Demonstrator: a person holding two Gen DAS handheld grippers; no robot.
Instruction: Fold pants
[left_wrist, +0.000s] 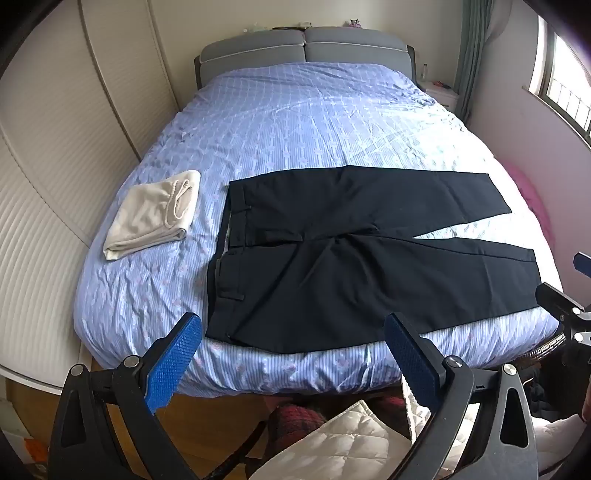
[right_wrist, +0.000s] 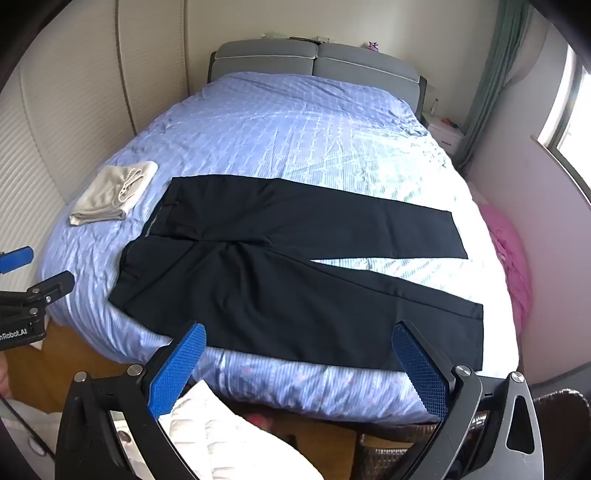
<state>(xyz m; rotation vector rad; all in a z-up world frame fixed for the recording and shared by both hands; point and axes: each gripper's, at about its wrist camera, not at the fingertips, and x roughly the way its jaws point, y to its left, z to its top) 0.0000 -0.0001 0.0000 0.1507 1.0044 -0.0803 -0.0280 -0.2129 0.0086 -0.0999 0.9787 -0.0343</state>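
Black pants (left_wrist: 351, 254) lie flat across the foot of the bed (left_wrist: 295, 110), waistband to the left, both legs spread apart to the right. They also show in the right wrist view (right_wrist: 288, 273). My left gripper (left_wrist: 293, 332) is open and empty, held just short of the bed's near edge by the waist side. My right gripper (right_wrist: 299, 343) is open and empty, near the bed edge in front of the nearer leg. Each gripper shows at the edge of the other's view, the right gripper (left_wrist: 576, 291) and the left gripper (right_wrist: 29, 273).
A folded cream garment (left_wrist: 155, 214) lies on the bed left of the pants. Closet doors (left_wrist: 55, 147) run along the left, a pink heap (right_wrist: 509, 258) and wall along the right. Wooden floor and a white quilted garment (left_wrist: 351, 439) are below the grippers.
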